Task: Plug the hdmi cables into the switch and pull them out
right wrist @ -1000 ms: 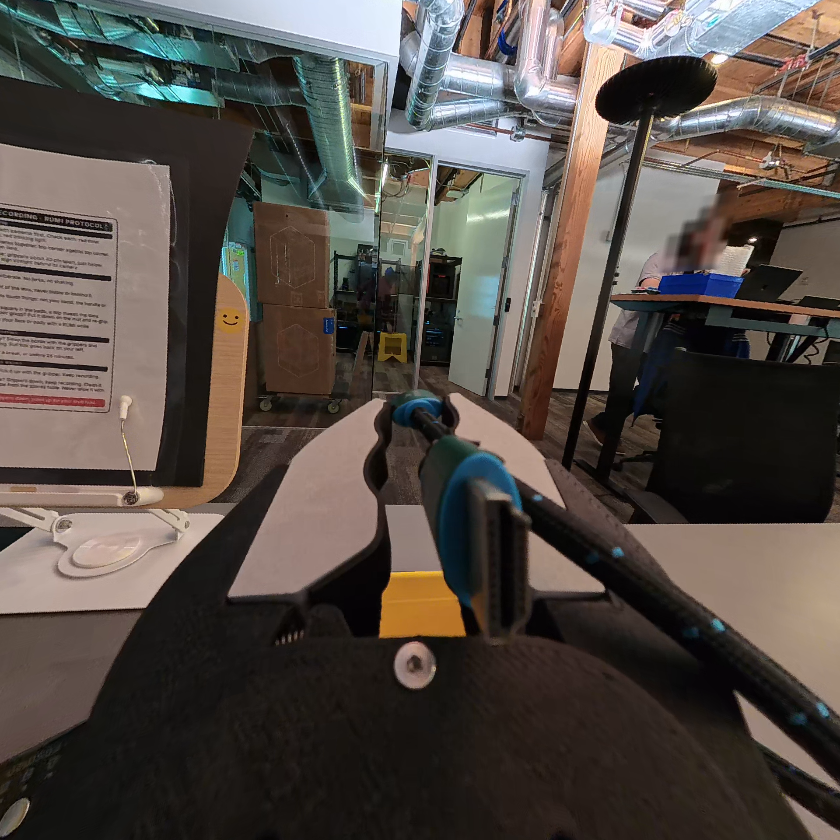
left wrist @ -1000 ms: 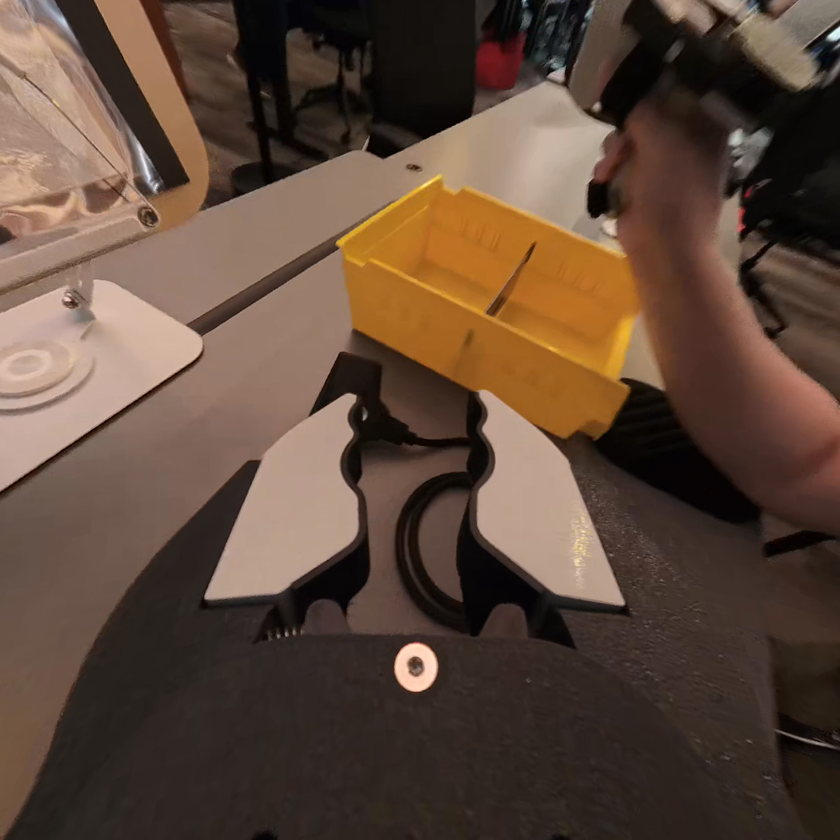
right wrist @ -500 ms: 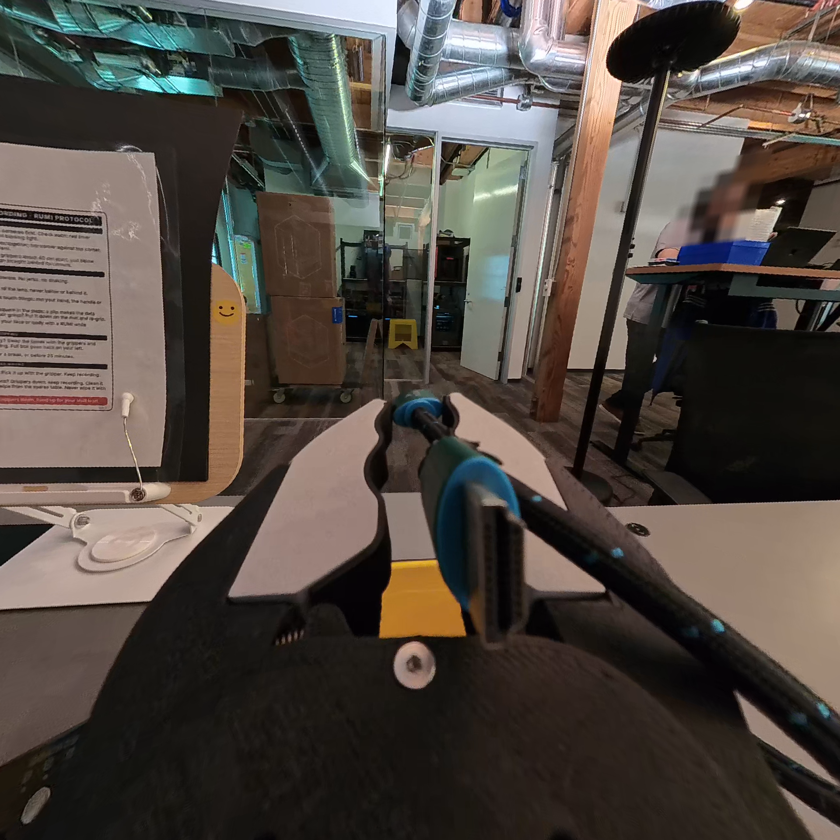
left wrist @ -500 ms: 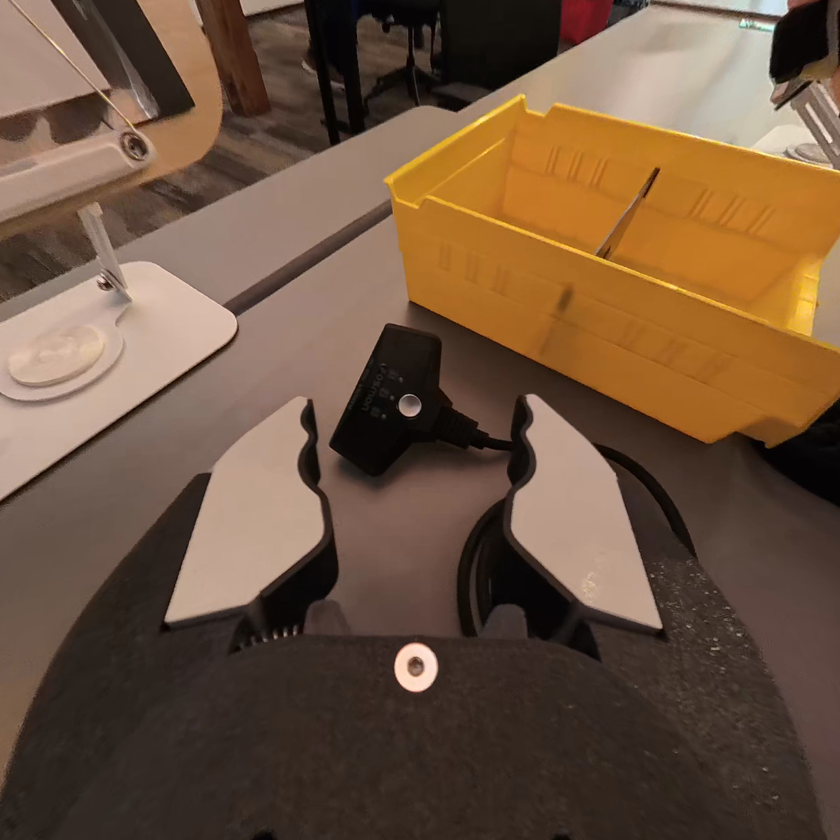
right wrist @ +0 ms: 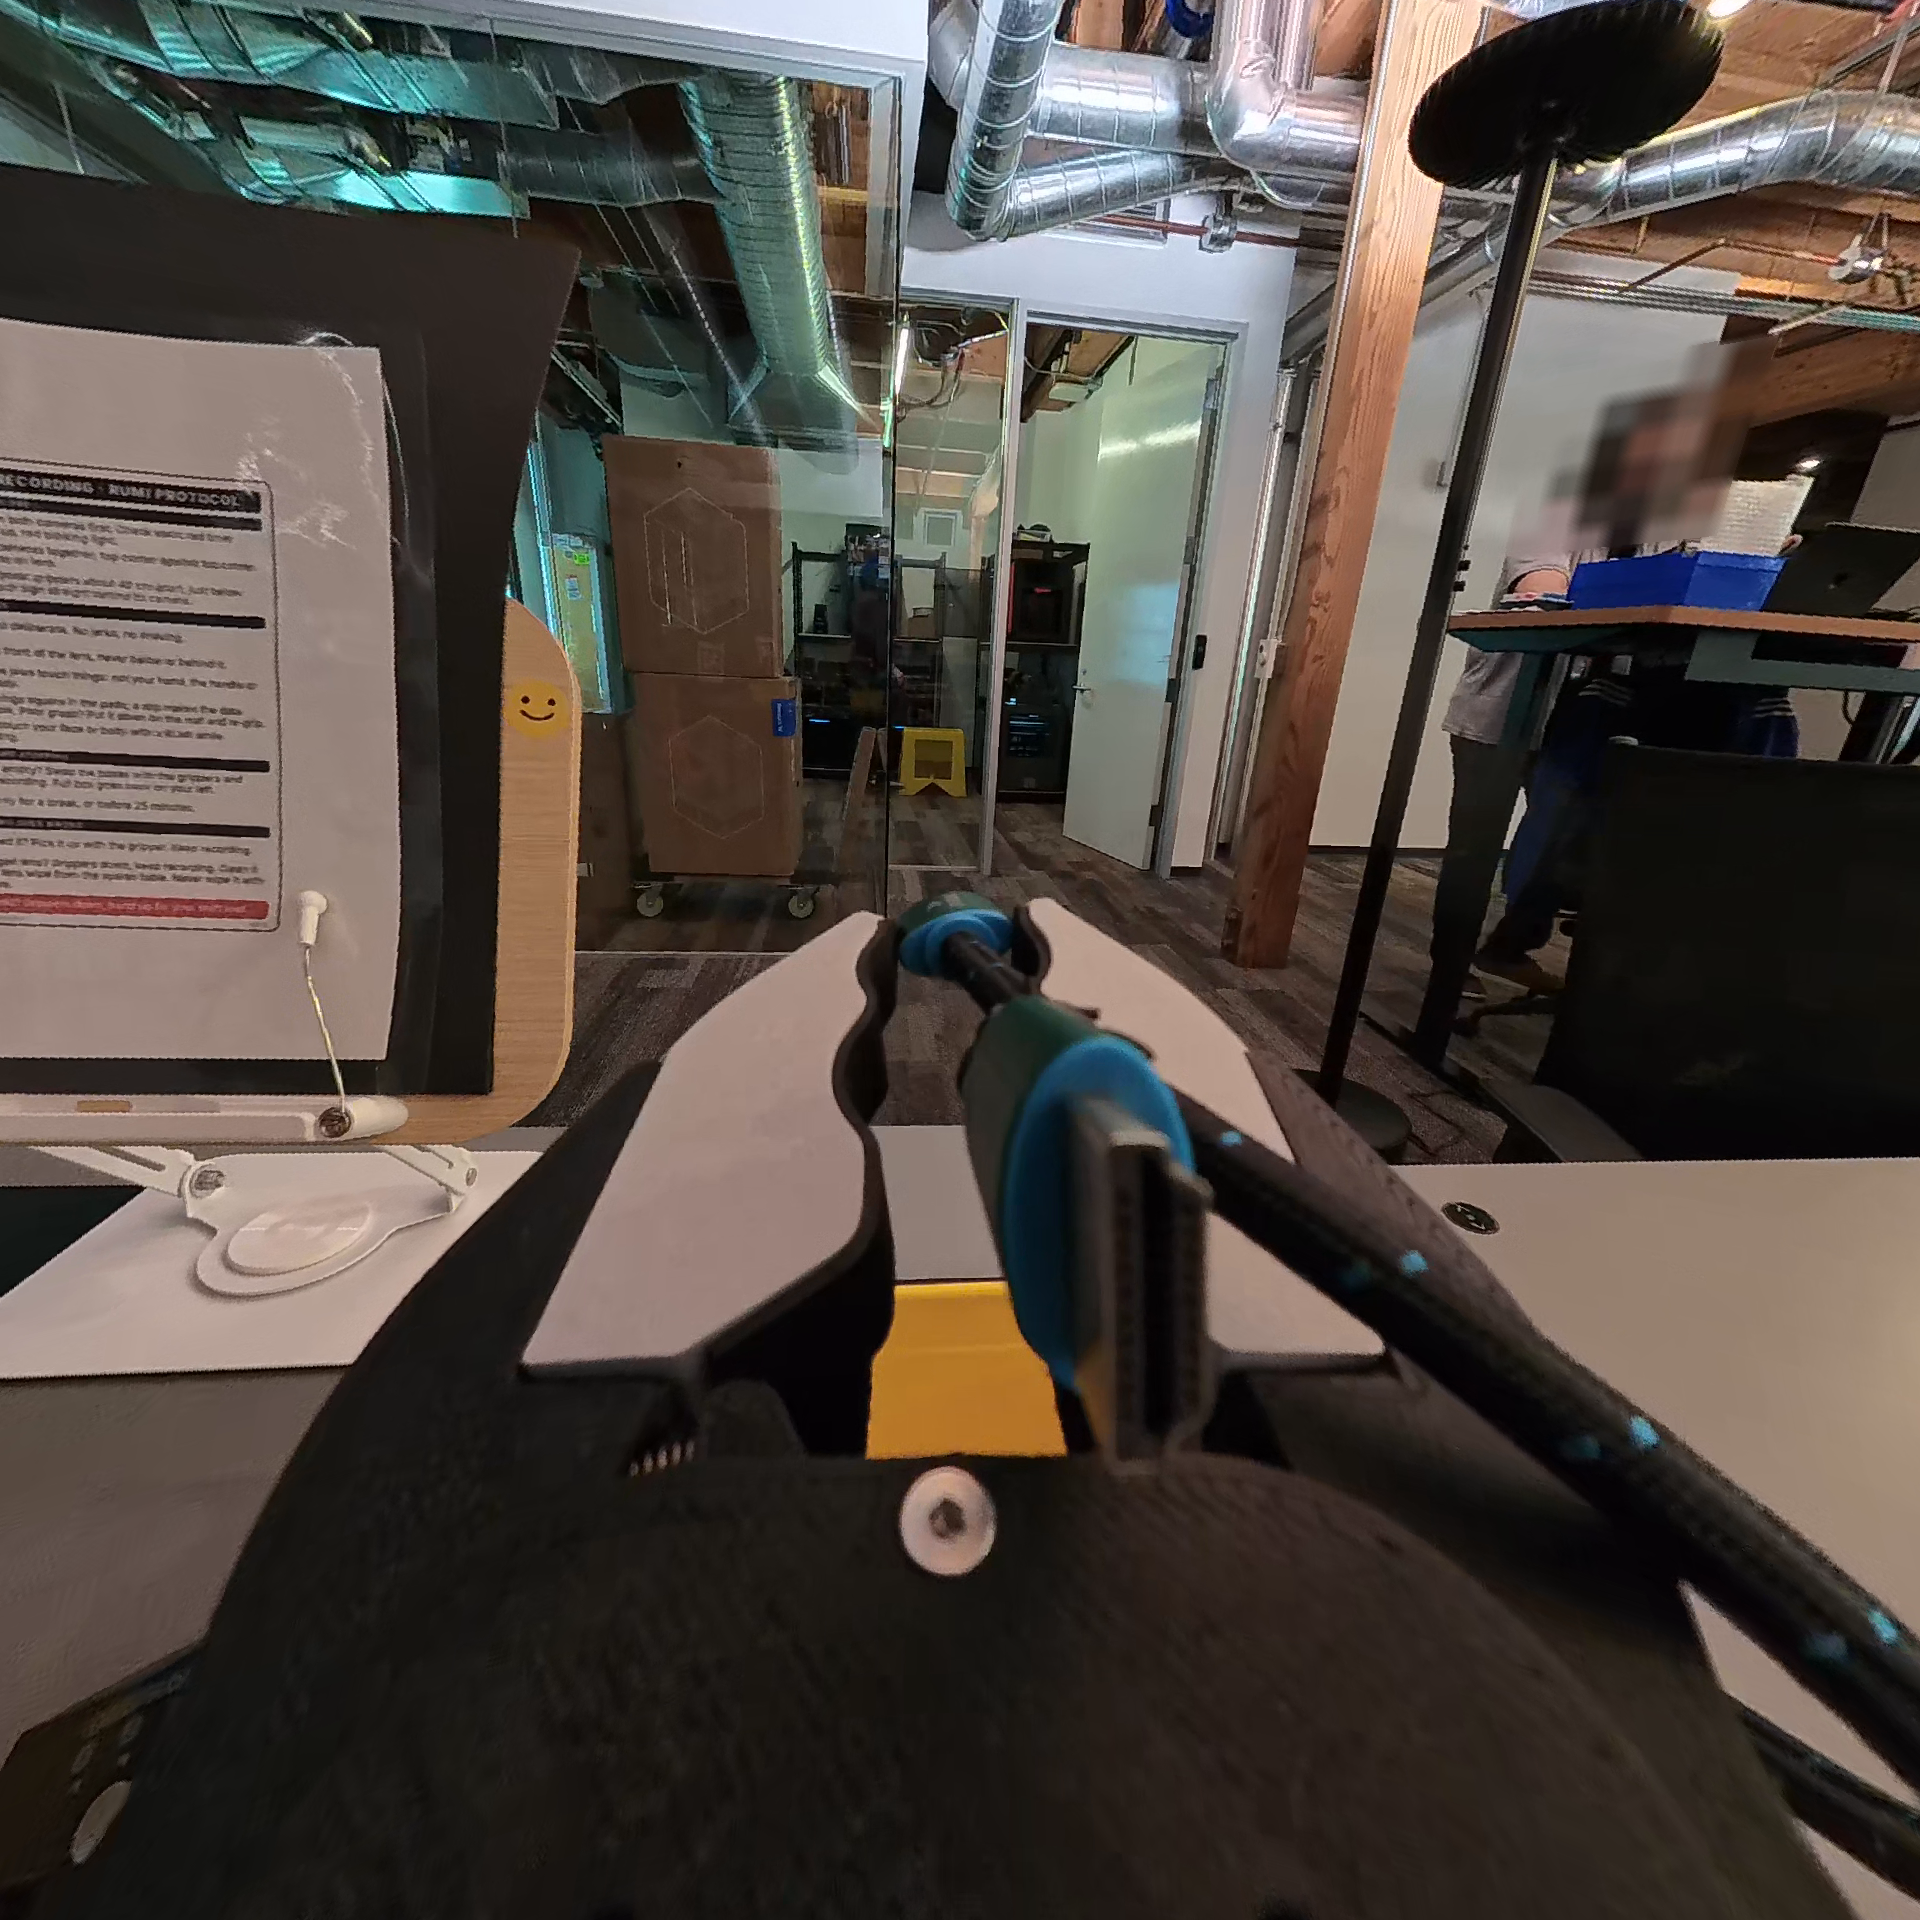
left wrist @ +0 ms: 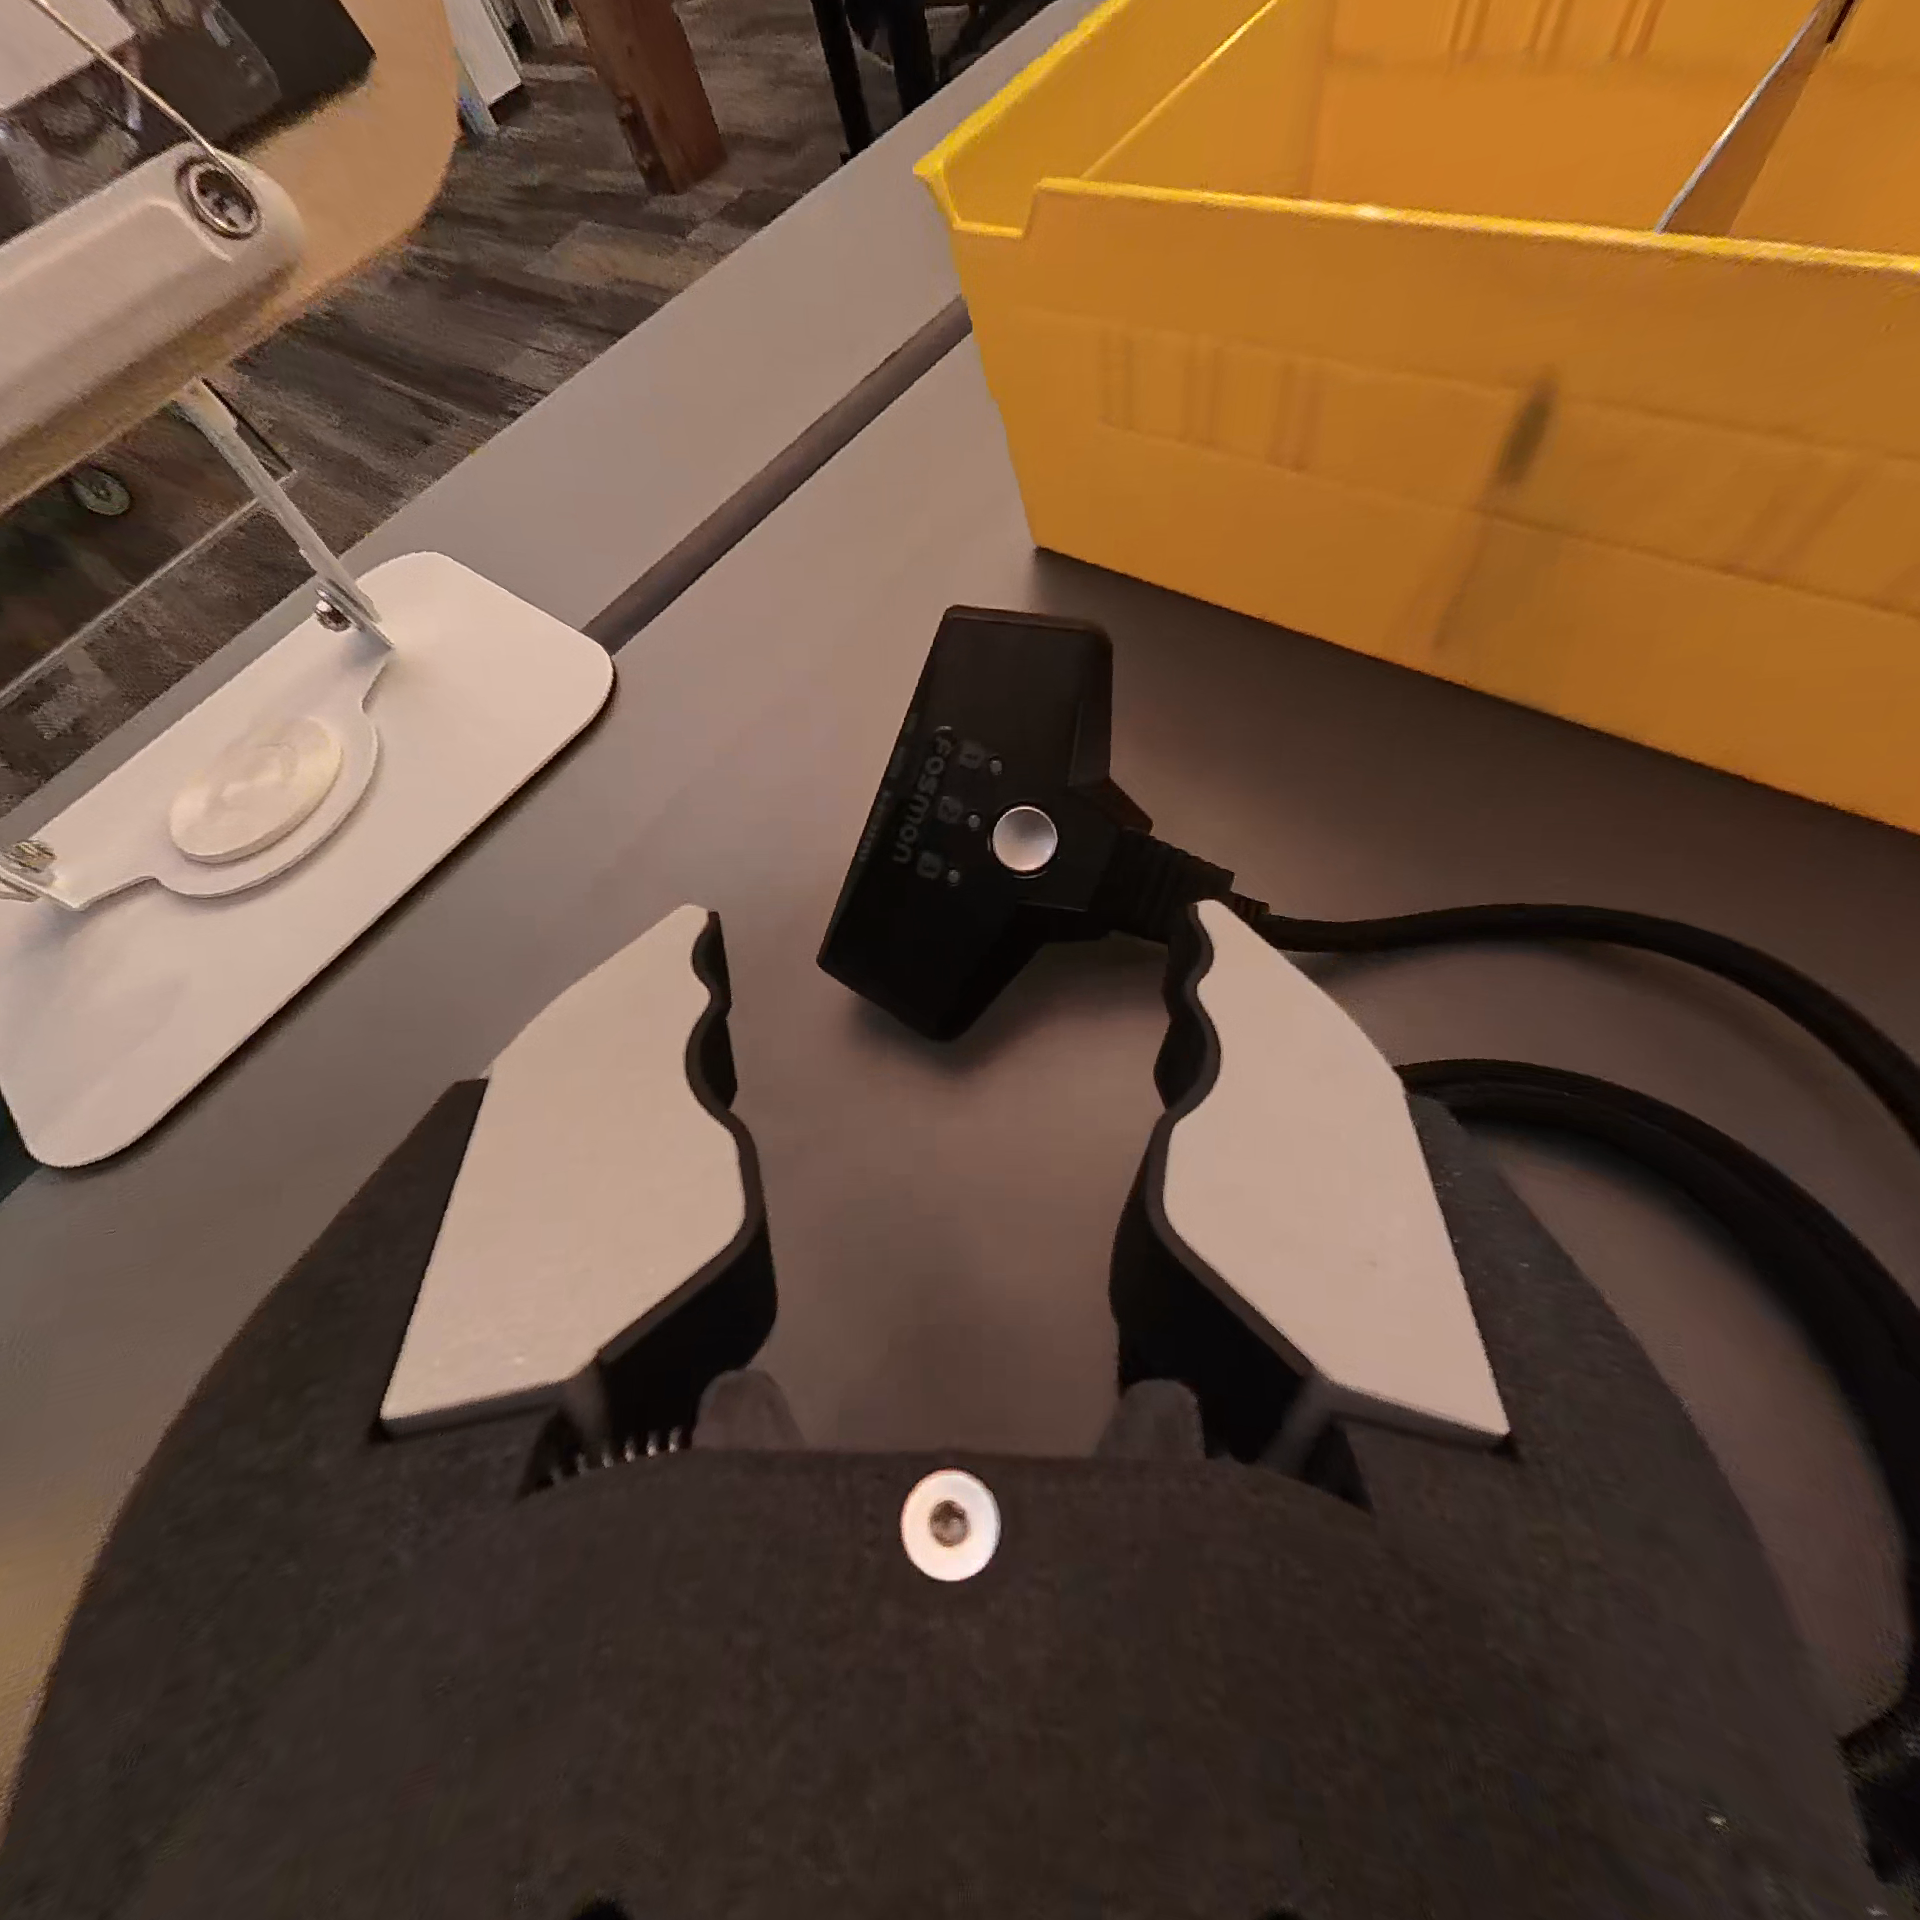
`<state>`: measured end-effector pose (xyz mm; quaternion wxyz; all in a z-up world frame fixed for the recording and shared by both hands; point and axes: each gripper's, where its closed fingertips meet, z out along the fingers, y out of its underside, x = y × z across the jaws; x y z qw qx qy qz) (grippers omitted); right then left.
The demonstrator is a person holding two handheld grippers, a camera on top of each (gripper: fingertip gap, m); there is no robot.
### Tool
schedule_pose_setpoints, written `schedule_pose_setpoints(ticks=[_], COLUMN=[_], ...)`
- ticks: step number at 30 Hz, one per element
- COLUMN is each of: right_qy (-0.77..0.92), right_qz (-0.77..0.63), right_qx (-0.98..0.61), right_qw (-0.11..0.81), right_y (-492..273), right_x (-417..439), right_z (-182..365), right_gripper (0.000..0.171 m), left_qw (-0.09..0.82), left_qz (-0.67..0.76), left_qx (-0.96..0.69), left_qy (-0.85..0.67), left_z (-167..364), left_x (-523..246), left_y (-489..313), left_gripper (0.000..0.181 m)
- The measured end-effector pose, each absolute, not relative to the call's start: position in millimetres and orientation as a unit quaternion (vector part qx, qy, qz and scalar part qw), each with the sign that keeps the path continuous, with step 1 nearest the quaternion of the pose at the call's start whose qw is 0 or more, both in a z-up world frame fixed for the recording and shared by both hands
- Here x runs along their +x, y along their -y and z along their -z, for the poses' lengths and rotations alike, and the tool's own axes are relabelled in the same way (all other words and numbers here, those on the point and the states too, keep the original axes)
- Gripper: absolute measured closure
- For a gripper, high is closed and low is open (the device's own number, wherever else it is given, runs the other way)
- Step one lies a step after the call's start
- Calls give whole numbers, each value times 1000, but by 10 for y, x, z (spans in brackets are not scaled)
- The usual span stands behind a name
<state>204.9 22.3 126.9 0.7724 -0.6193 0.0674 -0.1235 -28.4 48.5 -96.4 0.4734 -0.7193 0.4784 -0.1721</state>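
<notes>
The black switch (left wrist: 977,842) lies flat on the worktop (left wrist: 727,582) just ahead of the spread-open left hand-held gripper (left wrist: 951,971), long axis slanting away, while the right hand-held gripper (right wrist: 951,930), held higher, clamps the HDMI cable (right wrist: 1091,1174).

Wooden post (right wrist: 1340,499): upright, centre-right of room, floor to ceiling.
Ceiling: exposed silver ducts (right wrist: 1122,114) left of and behind the post; wood boards at its right.
Glass partition (right wrist: 727,499): left of the post, with reflections.
White door (right wrist: 1127,623): open, just left of the post, in a white wall.
Cardboard boxes (right wrist: 707,686): stacked on a wheeled dolly, farther left, behind the glass.
Floor (right wrist: 1039,862): dark wood-look planks.
Black floor lamp (right wrist: 1455,582): just right of the post.
Desk (right wrist: 1683,634): right of the lamp, a person standing at it.
Grey table (left wrist: 727,343): foreground.
</notes>
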Motion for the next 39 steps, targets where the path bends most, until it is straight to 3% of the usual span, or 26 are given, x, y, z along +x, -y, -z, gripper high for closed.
schedule_pose_setpoints(ticks=[11, 18, 25, 28, 32, 39], right_qy=[-58, -55, -48, -49, -42, -33], right_qz=[109, 97, 87, 71, 62, 44], right_qx=[-617, -618, -620, -624, -624, -625], right_qw=[777, 778, 778, 777, 778, 779], right_y=[-245, -264, -285, -309, -337, -366], right_x=[1989, 1989, 1968, 1962, 1933, 1883], right_z=[-1289, -1293, -1292, -1267, -1252, -1250], right_gripper=[150, 151, 151, 151, 150, 150], left_qw=[461, 416, 364, 354, 351, 254], left_qz=[176, 146, 149, 170, 199, 137], left_qx=[-728, -704, -726, -715, -719, -830], left_qy=[-475, -556, -565, -578, -566, -477], left_z=[1089, 1296, 1459, 1486, 1488, 1508], left_x=[-320, -232, -187, -147, -108, -514], left_y=[-532, -500, -654, -680, -681, -679], left_gripper=[107, 113, 96, 115, 125, 129])
